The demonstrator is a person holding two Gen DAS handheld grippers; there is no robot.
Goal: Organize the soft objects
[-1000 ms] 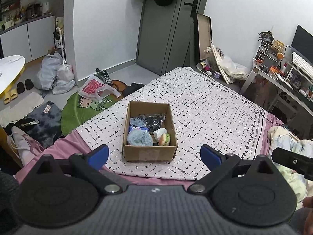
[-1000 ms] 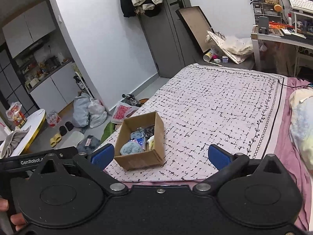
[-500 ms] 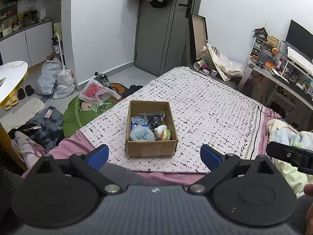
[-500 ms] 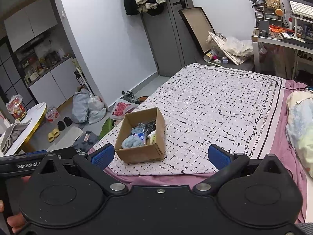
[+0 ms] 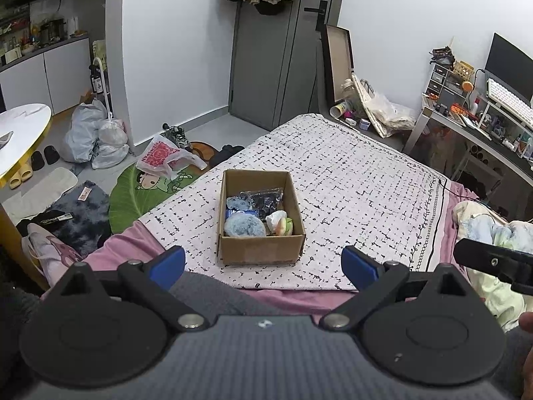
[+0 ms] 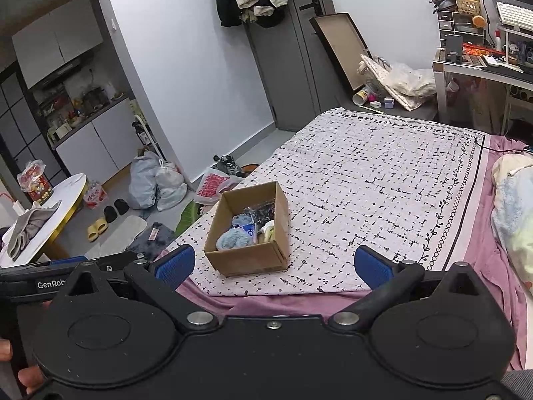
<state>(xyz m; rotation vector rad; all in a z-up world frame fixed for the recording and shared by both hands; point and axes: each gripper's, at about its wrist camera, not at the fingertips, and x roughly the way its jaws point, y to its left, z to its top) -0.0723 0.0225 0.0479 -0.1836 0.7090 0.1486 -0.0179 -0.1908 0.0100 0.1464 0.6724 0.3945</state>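
Observation:
A brown cardboard box (image 5: 261,253) stands near the foot end of the bed, on a white patterned cover (image 5: 349,186). Inside lie a fluffy blue soft toy (image 5: 245,226), a smaller blue toy (image 5: 237,204), a dark plastic bag (image 5: 268,198) and a white-green soft toy (image 5: 281,223). The box also shows in the right wrist view (image 6: 248,258). My left gripper (image 5: 263,265) is open and empty, held back from the box. My right gripper (image 6: 274,265) is open and empty, to the right of the box.
A pale pillow and bedding (image 6: 513,213) lie at the bed's right. On the floor to the left are bags (image 5: 96,136), a green mat (image 5: 133,193), slippers and a round white table (image 5: 20,136). A desk (image 5: 483,133) stands at the right.
Both grippers have drawn back and risen a little from the bed. The box looks smaller and farther. Both stay open and empty.

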